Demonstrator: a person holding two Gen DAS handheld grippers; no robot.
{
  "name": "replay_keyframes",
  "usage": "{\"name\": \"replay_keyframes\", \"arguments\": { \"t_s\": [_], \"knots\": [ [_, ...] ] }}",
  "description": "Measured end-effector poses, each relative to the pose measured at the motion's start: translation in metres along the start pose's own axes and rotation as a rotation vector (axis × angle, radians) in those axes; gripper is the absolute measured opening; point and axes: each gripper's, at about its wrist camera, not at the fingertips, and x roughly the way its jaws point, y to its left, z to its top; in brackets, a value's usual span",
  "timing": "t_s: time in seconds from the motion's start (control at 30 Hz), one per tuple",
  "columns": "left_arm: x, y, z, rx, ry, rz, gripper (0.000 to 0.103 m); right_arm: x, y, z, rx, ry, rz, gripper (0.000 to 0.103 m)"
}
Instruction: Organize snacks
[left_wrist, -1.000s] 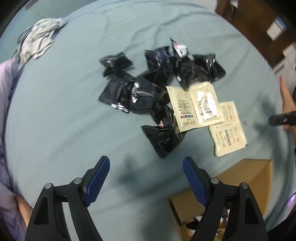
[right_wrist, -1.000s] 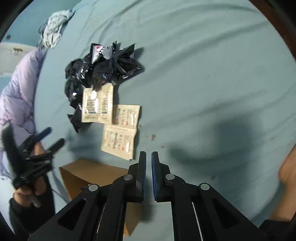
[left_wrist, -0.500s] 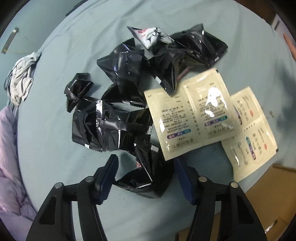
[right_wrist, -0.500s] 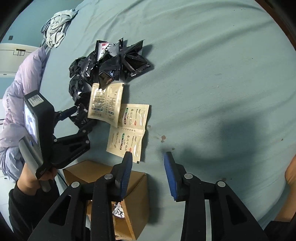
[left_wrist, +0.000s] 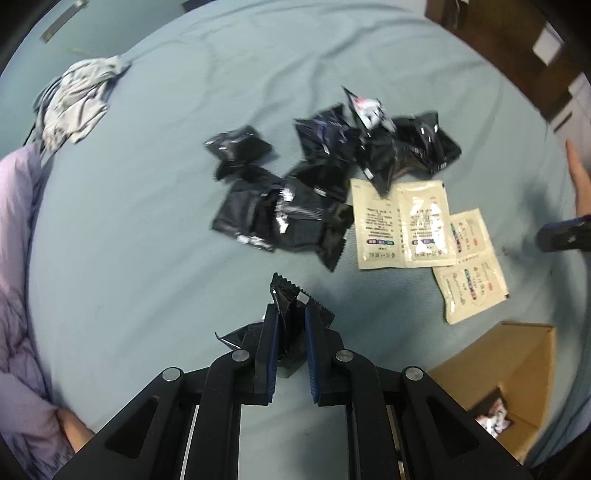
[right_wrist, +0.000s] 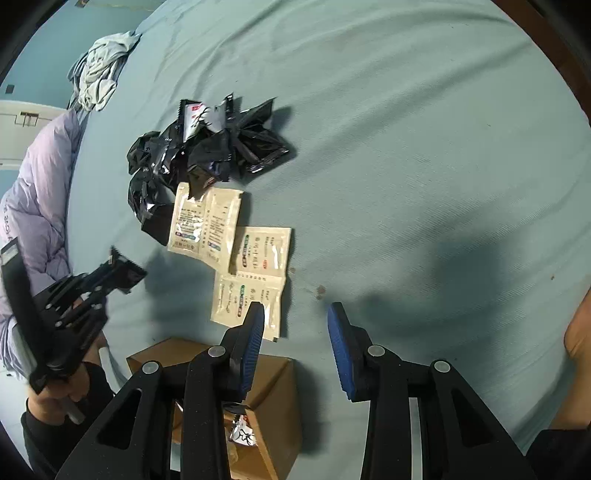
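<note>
My left gripper (left_wrist: 290, 314) is shut on a black snack packet (left_wrist: 286, 299) and holds it above the blue sheet; it also shows in the right wrist view (right_wrist: 122, 275). A pile of black snack packets (left_wrist: 314, 184) lies beyond it, also in the right wrist view (right_wrist: 207, 151). Beige sachets (left_wrist: 402, 223) lie to the pile's right; a second pair of sachets (right_wrist: 255, 280) lies nearer the box. My right gripper (right_wrist: 295, 319) is open and empty, hovering over the sheet just past the brown cardboard box (right_wrist: 266, 398).
The cardboard box (left_wrist: 506, 373) holds a white-printed packet (left_wrist: 493, 415). A grey cloth (left_wrist: 77, 103) lies at the far left, a lilac padded jacket (left_wrist: 14, 258) along the left edge. Dark wooden furniture (left_wrist: 517, 48) stands at the upper right.
My left gripper closed on a black packet from the pile's near edge and drew back and up with it. My right gripper opened wider.
</note>
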Motion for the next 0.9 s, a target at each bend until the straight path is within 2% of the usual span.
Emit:
{"name": "replay_keyframes", "arguments": {
  "t_s": [0.2,0.23,0.33,0.5,0.6,0.7,0.73,0.8,0.9],
  "knots": [
    [-0.032,0.018,-0.02,-0.064,-0.026,-0.122,0.013,0.028,0.02,0.001,-0.053,0.049,-0.018,0.034],
    [-0.037,0.02,-0.024,-0.069,-0.024,-0.14,0.013,0.034,0.019,0.001,-0.045,0.066,-0.013,0.034],
    [-0.05,0.011,-0.042,-0.044,-0.032,-0.159,0.013,0.058,0.013,0.003,0.024,0.151,0.01,0.043],
    [-0.067,-0.002,-0.06,-0.005,-0.018,-0.21,0.013,0.081,0.006,0.006,0.081,0.236,0.078,0.044],
    [-0.075,-0.014,-0.067,0.035,-0.021,-0.238,0.013,0.081,0.007,0.011,0.09,0.212,0.083,0.043],
    [-0.076,-0.024,-0.071,0.057,-0.006,-0.265,0.013,0.066,0.023,0.017,-0.004,0.102,0.008,0.043],
    [-0.077,-0.026,-0.071,0.058,-0.001,-0.275,0.013,0.062,0.03,0.018,-0.045,0.074,-0.012,0.039],
    [-0.077,-0.03,-0.072,0.069,0.005,-0.287,0.013,0.056,0.04,0.02,-0.093,0.047,-0.009,0.017],
    [-0.078,-0.034,-0.072,0.088,-0.005,-0.277,0.013,0.046,0.052,0.017,-0.131,0.003,0.033,0.003]
  ]
}}
